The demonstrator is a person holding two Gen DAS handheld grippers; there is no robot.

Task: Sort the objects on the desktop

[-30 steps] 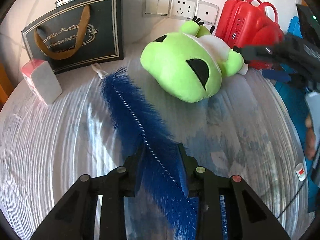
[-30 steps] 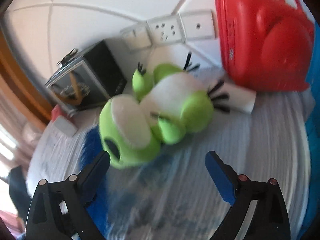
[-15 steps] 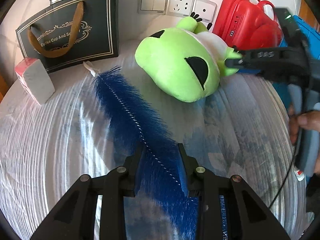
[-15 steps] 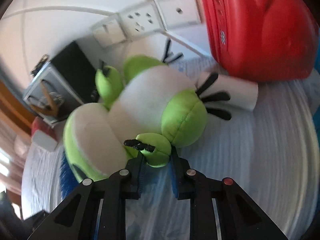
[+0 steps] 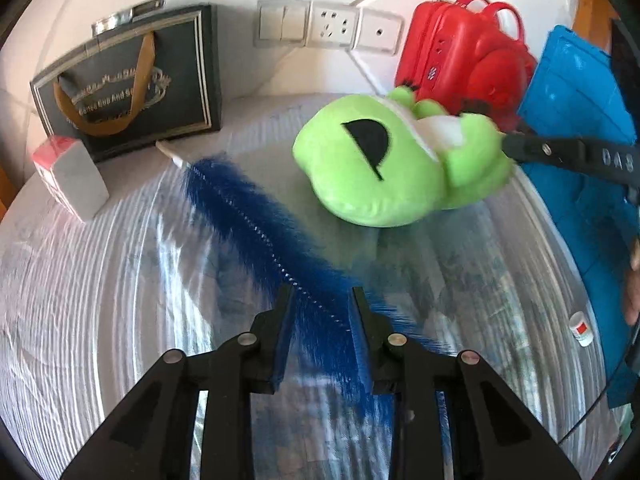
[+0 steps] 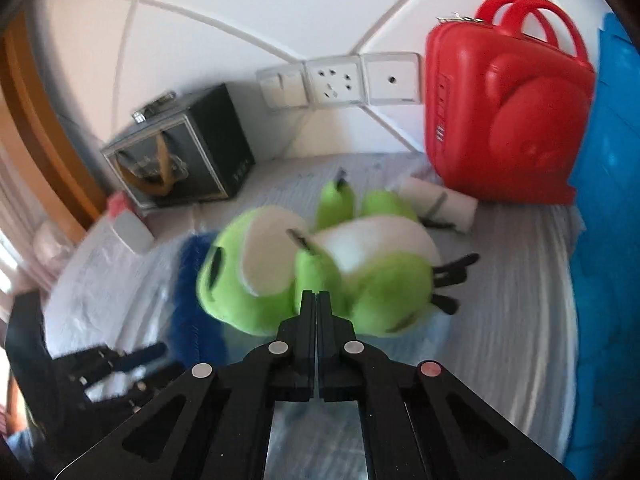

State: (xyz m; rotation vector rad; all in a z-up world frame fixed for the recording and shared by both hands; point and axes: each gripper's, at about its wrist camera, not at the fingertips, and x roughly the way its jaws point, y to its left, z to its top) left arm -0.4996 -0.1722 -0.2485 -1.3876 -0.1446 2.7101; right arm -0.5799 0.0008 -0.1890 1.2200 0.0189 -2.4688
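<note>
A green plush alien (image 5: 372, 172) hangs tilted above the white cloth; it also shows in the right wrist view (image 6: 320, 276). My right gripper (image 6: 316, 300) is shut on a limb of the plush and holds it up; in the left wrist view its black fingers (image 5: 532, 148) pinch the plush's right side. A long blue feather brush (image 5: 272, 240) lies diagonally on the cloth. My left gripper (image 5: 320, 320) is shut on the brush's lower part, one pad on each side of its bristles.
A black gift bag (image 5: 128, 84) stands at the back left, with a white and pink box (image 5: 72, 176) beside it. A red case (image 5: 460, 56) and a blue bin (image 5: 580, 120) stand at the right. A small white bottle (image 5: 580, 328) lies near the bin.
My right gripper closed on the plush's limb and lifted it up and to the right, off the cloth. My left gripper stays shut on the blue brush.
</note>
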